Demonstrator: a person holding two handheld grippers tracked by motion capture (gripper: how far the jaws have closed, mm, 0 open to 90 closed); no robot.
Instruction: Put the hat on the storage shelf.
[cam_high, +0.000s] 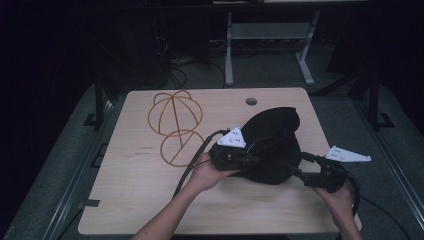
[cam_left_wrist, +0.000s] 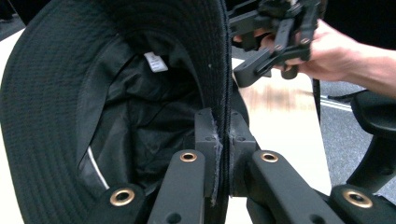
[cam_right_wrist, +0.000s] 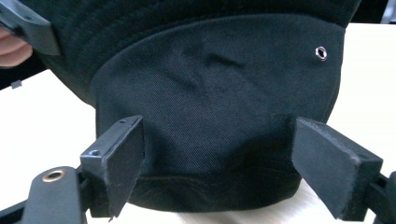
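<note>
While both grippers are working at the hat, the scene is reading as follows, largest thing first.

Table (cam_high: 135, 200): a light wooden top is carrying everything; a round cable hole (cam_high: 251, 101) is sitting near its far edge.

Hat (cam_high: 272, 145): a black bucket hat is lying on the right half of the table, between the middle and the right edge. Its long axis is running from the near edge toward the far right corner, with the brim lifting toward the far edge and the crown's rounded side facing the near right. In the left gripper view its opening is facing the camera, showing black lining.

Wire frame (cam_high: 175, 125): tan hoops are lying flat on the far left part of the table, well apart from the hat.

Left gripper (cam_left_wrist: 223, 154): its jaws are pinching the hat's brim edge-on, clamped tight on the fabric with no gap.

Right gripper (cam_right_wrist: 217, 163): its jaws are standing wide apart, one on each side of the crown near its base; contact cannot be told.

Label (cam_left_wrist: 155, 61): a small white tag is hanging inside the hat; its writing is too small to read.

Eyelet (cam_right_wrist: 321, 52): a small metal ring is sitting in the crown's side.
</note>
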